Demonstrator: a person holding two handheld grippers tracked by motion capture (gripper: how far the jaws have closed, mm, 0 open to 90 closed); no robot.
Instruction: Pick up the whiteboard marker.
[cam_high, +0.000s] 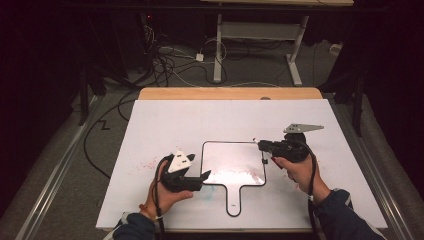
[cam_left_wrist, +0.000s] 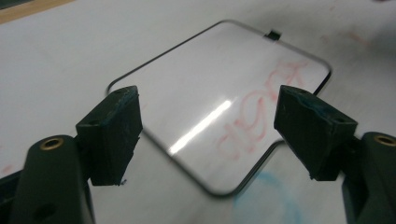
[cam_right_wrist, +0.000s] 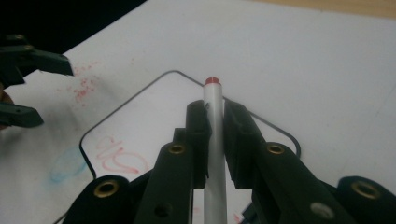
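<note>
**Two Grippers at the Whiteboard: Marker Held, Board Unsecured**

Two grippers work over a small handled whiteboard (cam_high: 234, 165) lying flat on the white worktop (cam_high: 165, 120), at the centre of the high view. Its handle points toward the bottom edge of the frame.

**Right gripper.** The right gripper (cam_right_wrist: 214, 122) is clenched on a grey marker (cam_right_wrist: 214, 140) with a red end. In the right gripper view the marker runs up between the closed jaws and its red end projects beyond them. In the high view this gripper (cam_high: 263, 150) sits at the board's right edge.

**Left gripper.** The left gripper (cam_left_wrist: 208, 130) is released, with its jaws well apart. In the left gripper view they frame the near corner of the board without touching it. In the high view it hovers (cam_high: 202, 176) just beside the board's lower left corner.

**Board condition.** Red writing (cam_left_wrist: 261, 112) marks the board surface. Red specks and a pale blue smear (cam_right_wrist: 67, 165) lie on the worktop beside it.

**Step in hand.** Judged from the layout, the work is marking the board, with the marker gripped and positioned.

**Next move.** The left gripper likely needs to steady the board edge. The right gripper must lower the marker tip onto bare board surface with light pressure, or the board may slide.
</note>
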